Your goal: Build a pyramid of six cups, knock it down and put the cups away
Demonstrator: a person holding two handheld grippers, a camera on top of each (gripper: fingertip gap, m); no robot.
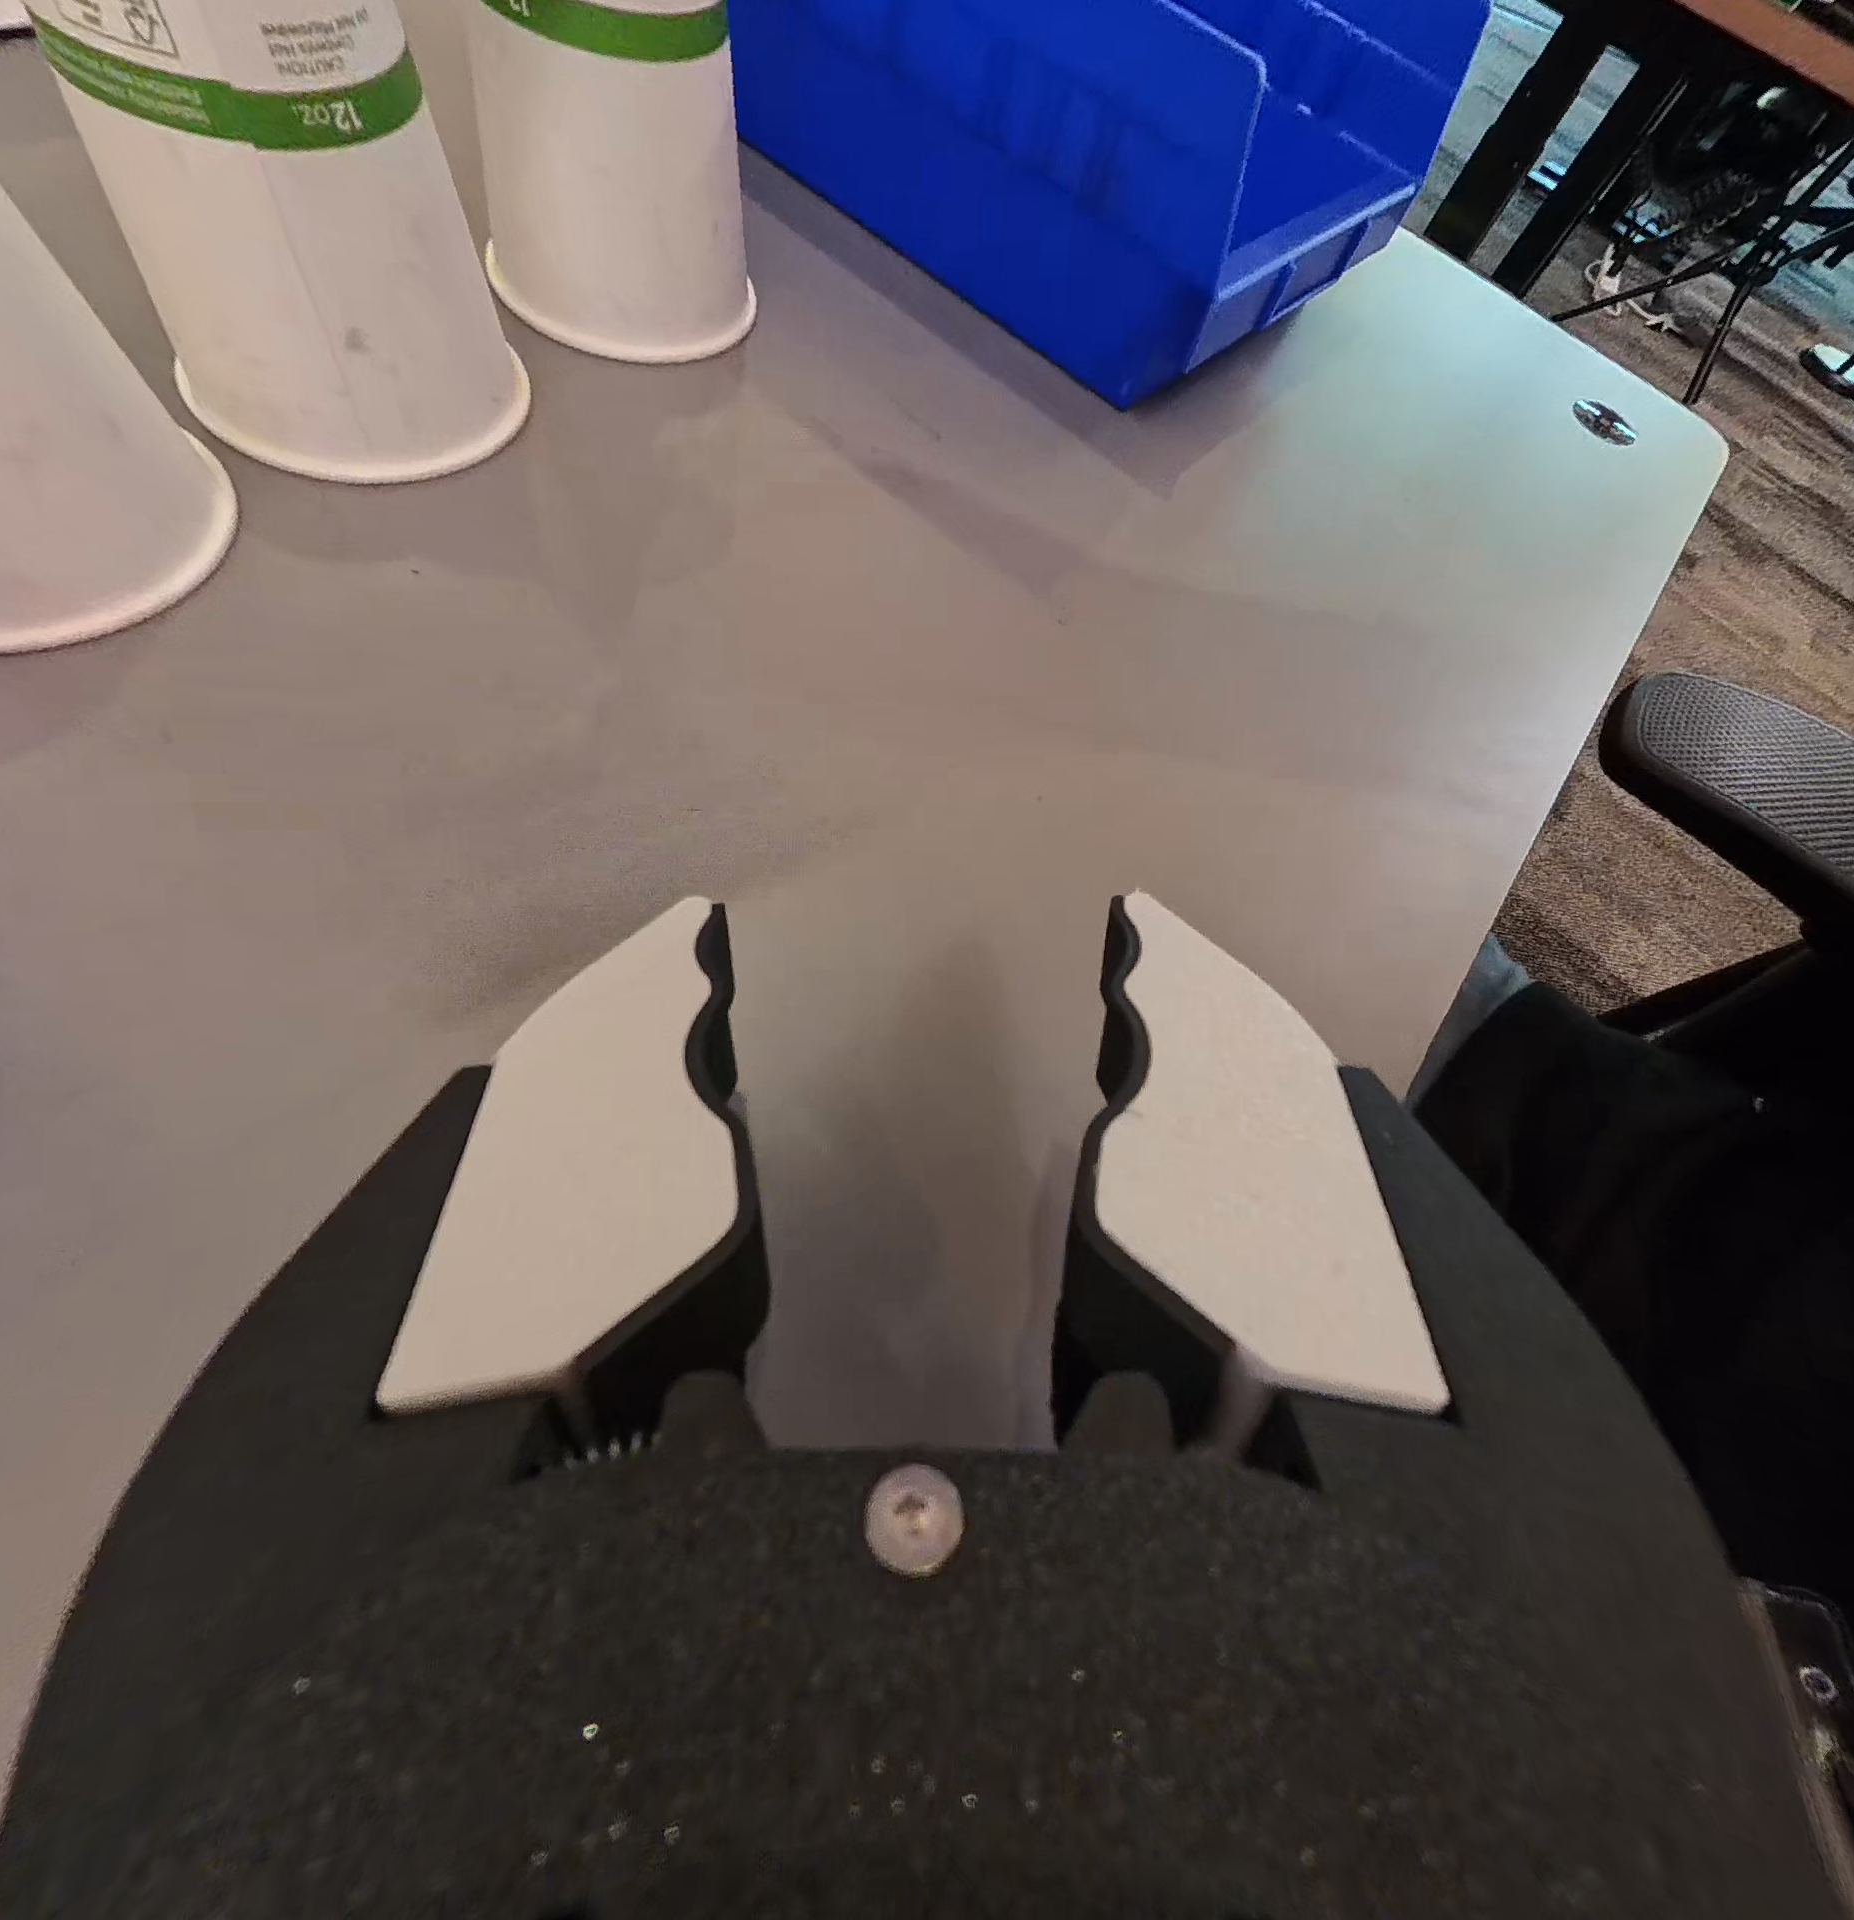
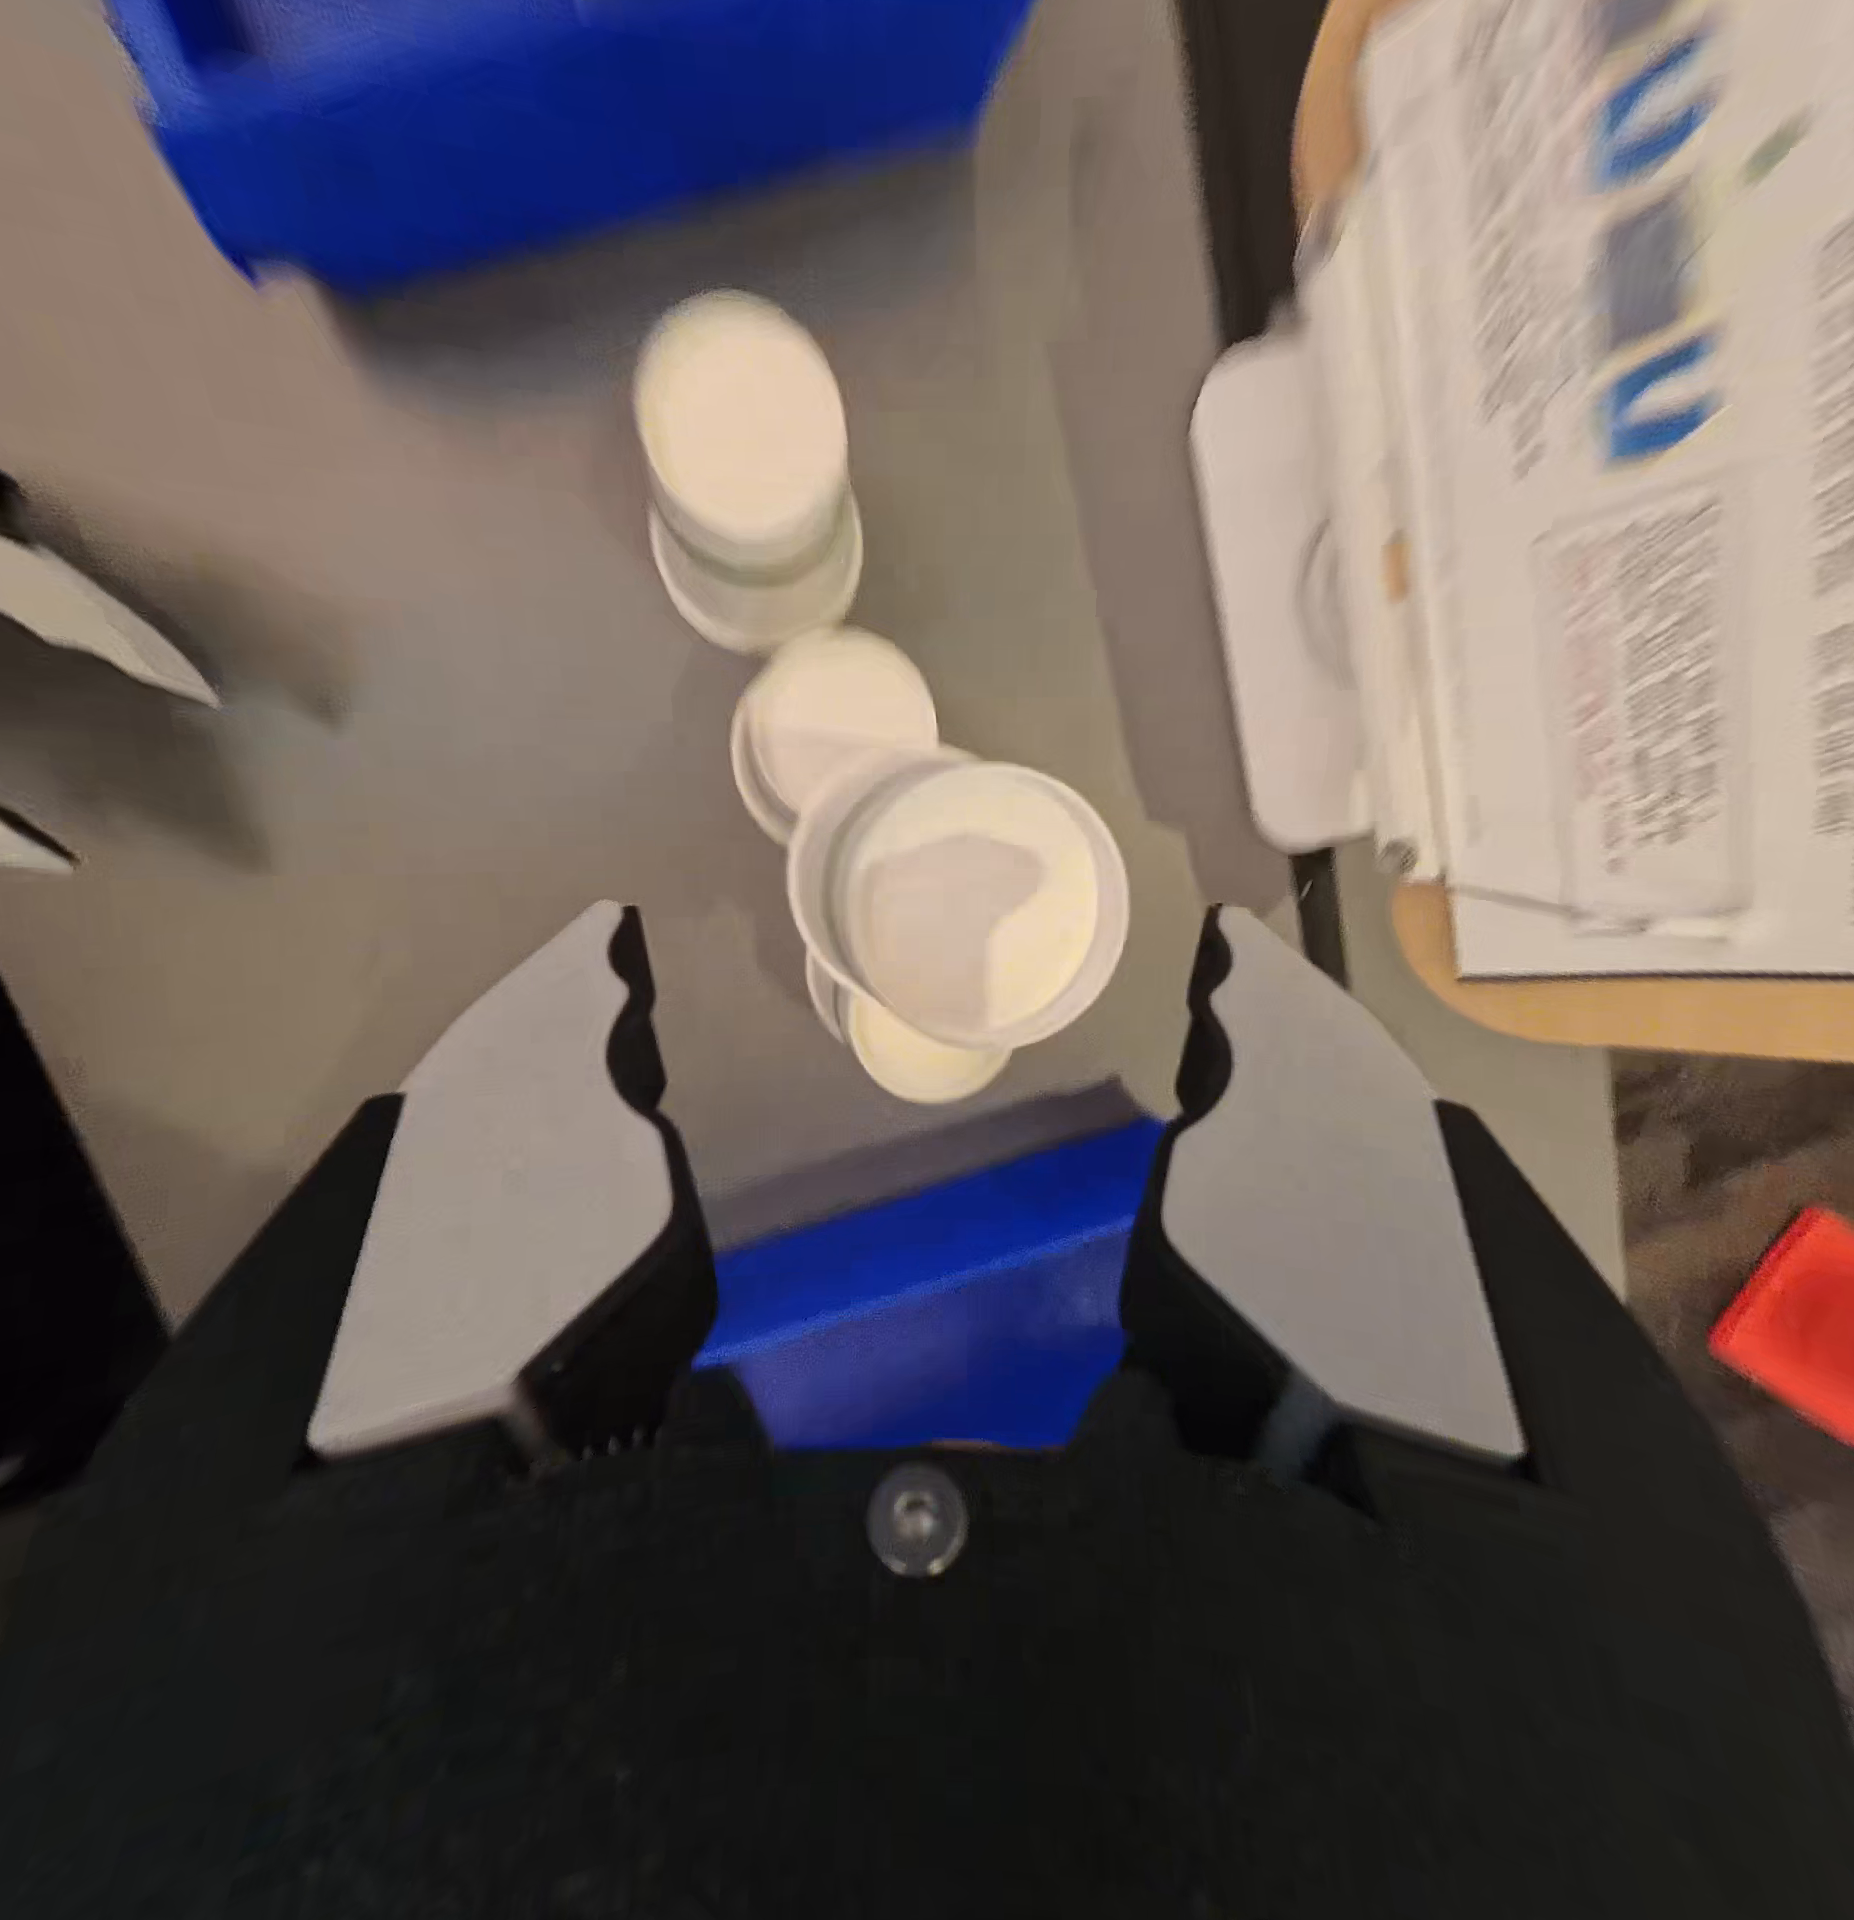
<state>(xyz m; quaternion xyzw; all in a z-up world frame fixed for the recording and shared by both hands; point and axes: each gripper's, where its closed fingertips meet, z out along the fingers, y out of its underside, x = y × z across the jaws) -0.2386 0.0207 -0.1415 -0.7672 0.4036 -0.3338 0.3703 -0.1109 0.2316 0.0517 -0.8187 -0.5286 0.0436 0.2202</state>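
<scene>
Both tongs are spread and hold nothing. Left tongs hover low over a bare stretch of the grey counter, the gap between their white-faced fingers showing only counter surface; they touch no cup. Ahead and to their left three white paper cups stand upside down in a row, rims on the counter: a near cup cut off by the frame edge, a middle cup with a green band, and a far cup also banded green. Just beside the far cup sits a blue bin. A black chair arm shows past the counter's edge.

Right tongs look down from above, jaws wide apart and empty. The view is blurred. Below them the cups appear as a line of pale round bases; the top cup sits highest, resting across those beneath it, with another raised cup farther along. A second blue bin lies under the tongs, and a red object lies on the floor to the right.
</scene>
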